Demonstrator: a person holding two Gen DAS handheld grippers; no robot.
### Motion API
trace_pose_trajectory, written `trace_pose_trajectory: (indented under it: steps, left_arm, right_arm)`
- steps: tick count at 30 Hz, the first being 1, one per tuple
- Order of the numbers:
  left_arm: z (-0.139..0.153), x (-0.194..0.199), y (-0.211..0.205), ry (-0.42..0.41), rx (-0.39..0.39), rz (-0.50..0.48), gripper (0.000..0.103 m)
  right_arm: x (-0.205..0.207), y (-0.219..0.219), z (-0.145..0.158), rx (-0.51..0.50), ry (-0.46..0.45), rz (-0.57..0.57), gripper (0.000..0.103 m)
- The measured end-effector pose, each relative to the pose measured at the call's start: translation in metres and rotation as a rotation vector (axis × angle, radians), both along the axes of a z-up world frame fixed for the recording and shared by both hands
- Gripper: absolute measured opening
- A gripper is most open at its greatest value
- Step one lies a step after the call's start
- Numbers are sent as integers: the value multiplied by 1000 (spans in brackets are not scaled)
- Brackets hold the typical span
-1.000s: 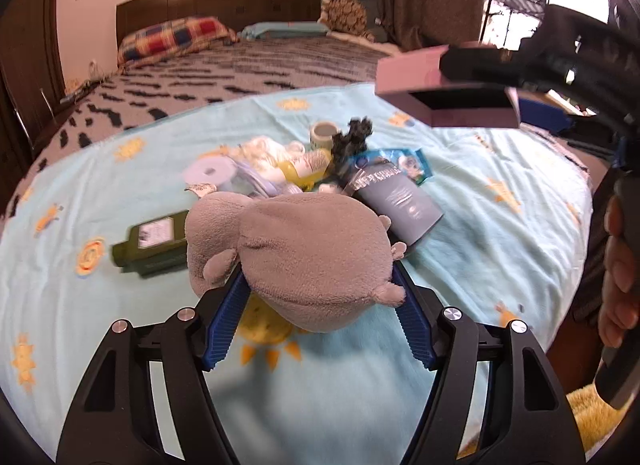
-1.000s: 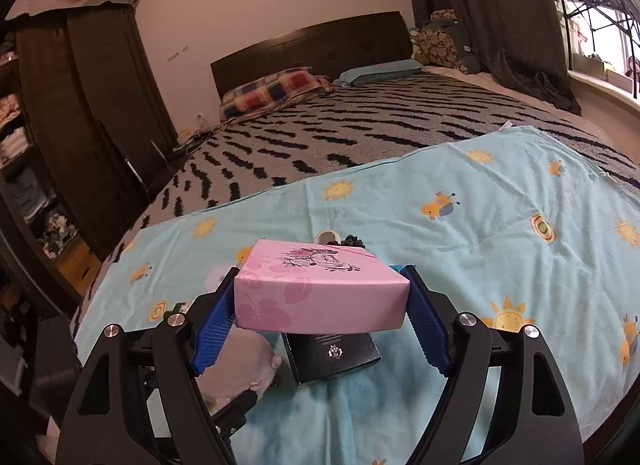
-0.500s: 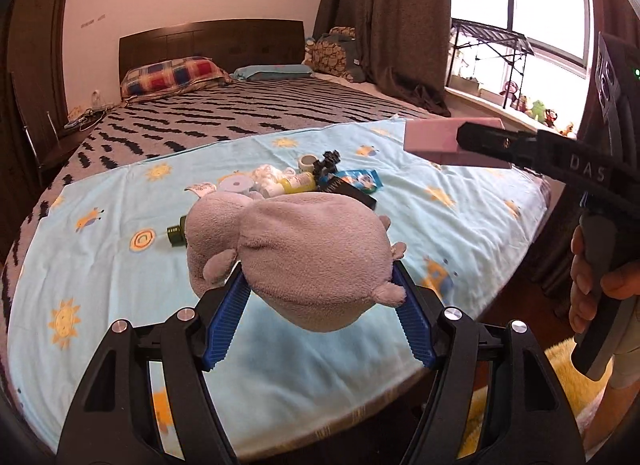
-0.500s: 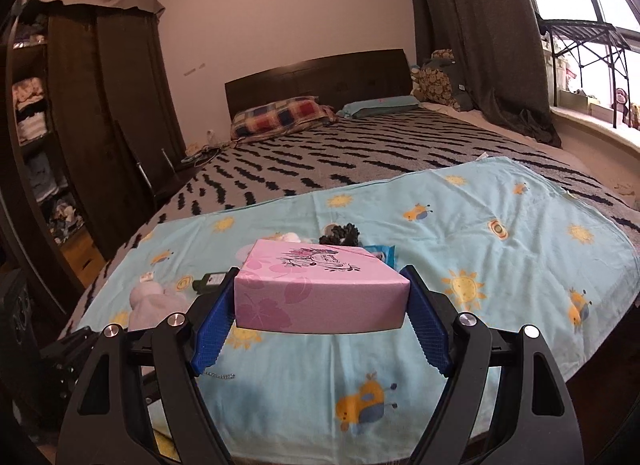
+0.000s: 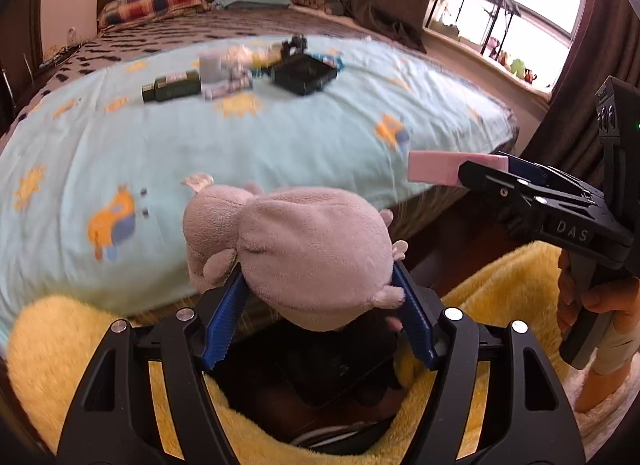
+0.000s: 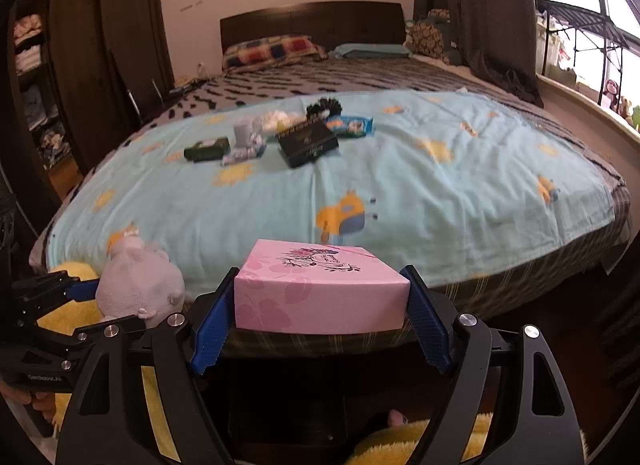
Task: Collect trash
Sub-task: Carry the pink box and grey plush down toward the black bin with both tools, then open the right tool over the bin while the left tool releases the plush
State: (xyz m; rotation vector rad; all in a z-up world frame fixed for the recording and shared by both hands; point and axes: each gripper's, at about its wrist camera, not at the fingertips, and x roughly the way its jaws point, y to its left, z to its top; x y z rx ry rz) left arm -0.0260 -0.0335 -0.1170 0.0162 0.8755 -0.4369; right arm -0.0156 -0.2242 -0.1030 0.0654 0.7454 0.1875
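My left gripper [image 5: 318,321] is shut on a grey plush toy [image 5: 304,249] and holds it off the bed's foot, over a dark opening ringed by yellow fluffy fabric [image 5: 500,297]. My right gripper [image 6: 320,317] is shut on a pink box [image 6: 320,289] beside it, also past the bed's edge. The plush toy also shows in the right wrist view [image 6: 140,281], and the pink box in the left wrist view [image 5: 440,171]. On the light blue blanket [image 6: 400,193] lie a black box [image 6: 308,143], a green bottle [image 6: 206,149], a blue packet [image 6: 350,125] and white wrappers.
A dark object [image 5: 332,361] lies inside the yellow fabric opening under the plush toy. A wardrobe [image 6: 80,65] stands at the left, curtains and a window [image 6: 580,25] at the right. The headboard and pillows [image 6: 272,51] are at the far end.
Both grippers have pulled back off the bed and lowered past its foot edge, still holding the plush toy and the pink box. The yellow fabric opening has come into view below.
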Motion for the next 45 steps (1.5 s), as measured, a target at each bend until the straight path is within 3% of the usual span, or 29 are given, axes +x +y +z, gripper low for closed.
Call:
trace_pose_trajectory:
  steps: [7, 12, 20, 26, 37, 42, 45]
  left_arm:
    - [-44, -9, -6, 125, 22, -3, 67]
    - [-70, -18, -12, 204, 21, -24, 66]
    - [-126, 2, -30, 348, 54, -45, 64]
    - [-153, 13, -36, 402, 55, -38, 64]
    - [-180, 23, -28, 473, 44, -29, 66]
    - [-171, 21, -24, 429, 43, -11, 85]
    - [-160, 17, -24, 387, 48, -9, 89]
  right_arm:
    - [-9, 15, -57, 32, 150, 12, 80]
    - [-16, 21, -81, 24, 213, 15, 80]
    - [3, 29, -117, -15, 303, 6, 80]
    - [18, 33, -147, 28, 377, 4, 80]
    - [28, 50, -167, 38, 407, 1, 84]
    - [32, 38, -160, 47, 399, -14, 89]
    - [35, 29, -151, 54, 387, -20, 89]
